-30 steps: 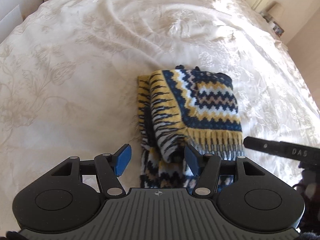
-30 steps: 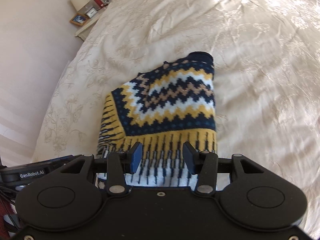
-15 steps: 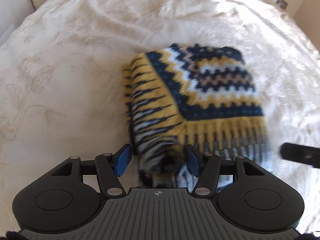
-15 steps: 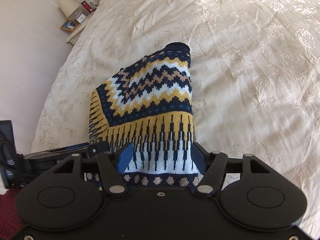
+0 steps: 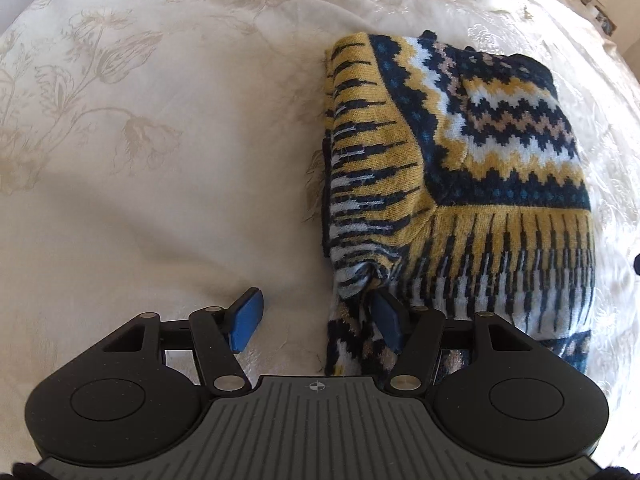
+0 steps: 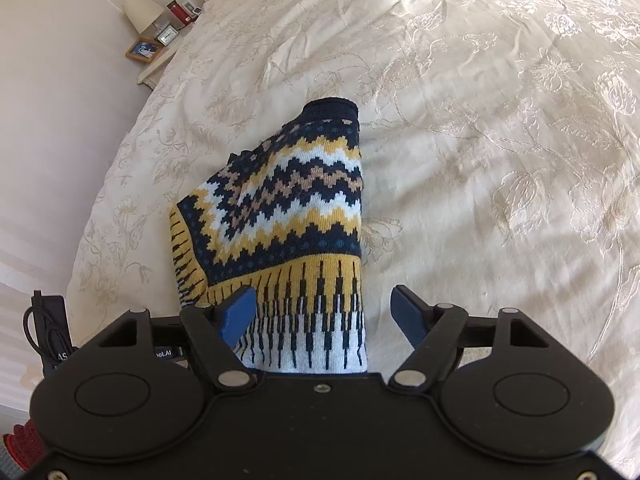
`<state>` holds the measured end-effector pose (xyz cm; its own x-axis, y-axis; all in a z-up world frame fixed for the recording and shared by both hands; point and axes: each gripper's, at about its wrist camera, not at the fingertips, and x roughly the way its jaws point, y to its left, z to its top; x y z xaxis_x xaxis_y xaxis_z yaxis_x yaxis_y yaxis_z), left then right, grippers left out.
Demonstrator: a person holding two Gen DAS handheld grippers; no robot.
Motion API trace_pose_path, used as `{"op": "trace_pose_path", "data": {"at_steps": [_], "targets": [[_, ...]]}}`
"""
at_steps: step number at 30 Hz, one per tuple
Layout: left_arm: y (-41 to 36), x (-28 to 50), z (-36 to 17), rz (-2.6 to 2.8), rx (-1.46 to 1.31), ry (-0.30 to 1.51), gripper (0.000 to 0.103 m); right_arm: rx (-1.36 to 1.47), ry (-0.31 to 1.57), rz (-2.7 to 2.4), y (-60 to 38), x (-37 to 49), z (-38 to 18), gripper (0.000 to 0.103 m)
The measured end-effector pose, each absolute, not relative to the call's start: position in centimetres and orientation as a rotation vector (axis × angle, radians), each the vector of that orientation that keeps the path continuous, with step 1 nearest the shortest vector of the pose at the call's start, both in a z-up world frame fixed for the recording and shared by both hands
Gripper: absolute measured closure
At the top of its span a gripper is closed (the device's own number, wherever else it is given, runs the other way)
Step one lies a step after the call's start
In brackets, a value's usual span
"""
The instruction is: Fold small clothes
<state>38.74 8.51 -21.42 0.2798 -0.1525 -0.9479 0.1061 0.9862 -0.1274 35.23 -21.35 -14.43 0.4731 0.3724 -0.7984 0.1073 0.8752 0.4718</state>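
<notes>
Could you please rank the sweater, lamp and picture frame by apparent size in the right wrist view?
1. Sweater, by far.
2. Lamp.
3. Picture frame, close to the lamp; both are distant, so true sizes are unsure.

My left gripper (image 5: 316, 322): black body, ribbed grey deck, crosshair mark, blue pads (image 5: 246, 318), silver pivot screws. My right gripper (image 6: 324, 314): plain black, blue pads (image 6: 236, 316).

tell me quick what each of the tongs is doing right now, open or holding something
Left tongs: open, holding nothing; the right pad touches the edge of the folded sweater.
Right tongs: open, holding nothing, spread over the sweater's near end.
</notes>
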Motion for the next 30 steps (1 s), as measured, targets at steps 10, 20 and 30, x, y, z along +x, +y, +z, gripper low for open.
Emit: {"op": "trace_pose_path", "data": {"at_steps": [10,20,30], "targets": [[11.3,38.1,-20.2,-0.167,-0.133,1.262,0.05,0.485,1.085,0.204,-21.2,39.1,-15.1,0.02],[11.3,36.2,-16.4,-0.318,-0.265,1.173,0.042,0.512,1.091,0.204,-21.9,41.4,-16.4,0.008],[11.5,35.1,-16.5,-0.256,-0.289,1.174,0.038,0.547,1.1,0.202,-22.9,42.8,-17.6,0.004]]}}
